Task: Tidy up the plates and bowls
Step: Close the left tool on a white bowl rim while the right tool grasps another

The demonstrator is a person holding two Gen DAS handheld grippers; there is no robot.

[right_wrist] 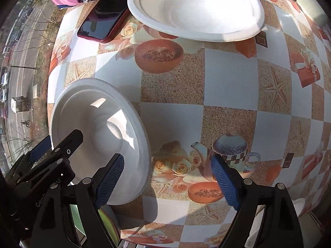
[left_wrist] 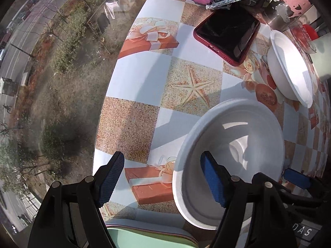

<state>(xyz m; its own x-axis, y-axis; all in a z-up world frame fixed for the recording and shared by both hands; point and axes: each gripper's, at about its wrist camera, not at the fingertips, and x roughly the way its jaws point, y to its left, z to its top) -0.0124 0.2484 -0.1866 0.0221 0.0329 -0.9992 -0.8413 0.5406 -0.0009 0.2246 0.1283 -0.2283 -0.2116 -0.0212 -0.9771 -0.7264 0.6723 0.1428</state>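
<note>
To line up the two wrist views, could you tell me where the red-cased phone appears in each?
Left wrist: phone upper right, beside the far white bowl.
Right wrist: phone upper left, left of that bowl.
Shared landmark: the near white bowl.

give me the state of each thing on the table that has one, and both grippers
near bowl: upright, empty, rim between the left gripper's pads
far bowl: upright, empty, untouched
phone: flat, screen dark
left gripper: open, one finger inside the near bowl, one outside
right gripper: open, nothing between the pads, beside the near bowl
</note>
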